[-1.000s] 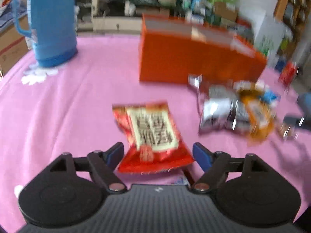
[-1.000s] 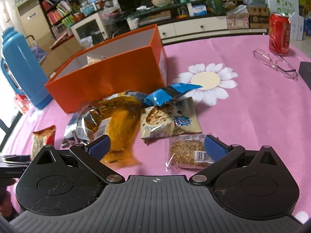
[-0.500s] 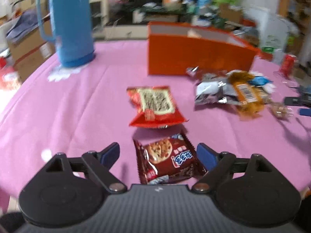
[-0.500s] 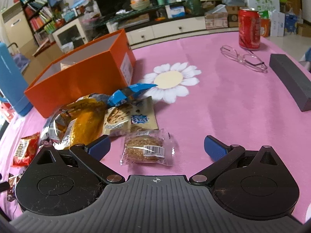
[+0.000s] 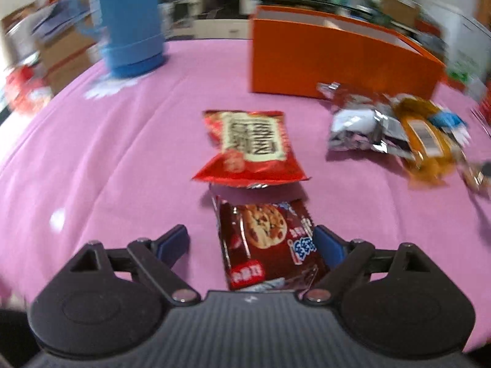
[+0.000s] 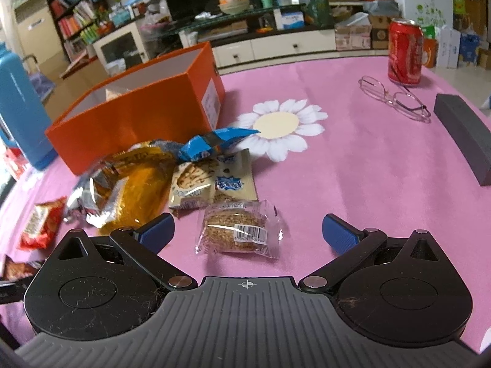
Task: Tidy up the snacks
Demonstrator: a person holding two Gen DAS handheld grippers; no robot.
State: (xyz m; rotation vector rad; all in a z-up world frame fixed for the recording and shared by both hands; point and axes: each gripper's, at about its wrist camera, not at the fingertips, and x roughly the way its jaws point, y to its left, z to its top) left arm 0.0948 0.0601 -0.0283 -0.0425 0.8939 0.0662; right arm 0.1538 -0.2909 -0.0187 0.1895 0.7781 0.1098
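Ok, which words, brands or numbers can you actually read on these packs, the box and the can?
None reads letter for letter.
Red packet: large cream-panel characters, blurred.
Brown cookie packet: blue logo and red tag, blurred.
Beige cookie packet: blue logo, too small.
Clear-wrapped cake: barcode, digits unreadable.
Orange box: white label, too small.
Red can: lettering illegible.

Left gripper [image 5: 251,243] jaws spread wide, just been opening; brown cookie packet [image 5: 269,243] lies flat on pink worktop [image 5: 107,159] between them, right pad at its edge. Red snack bag [image 5: 250,147] just beyond packet. Orange box [image 5: 334,61] farther behind.
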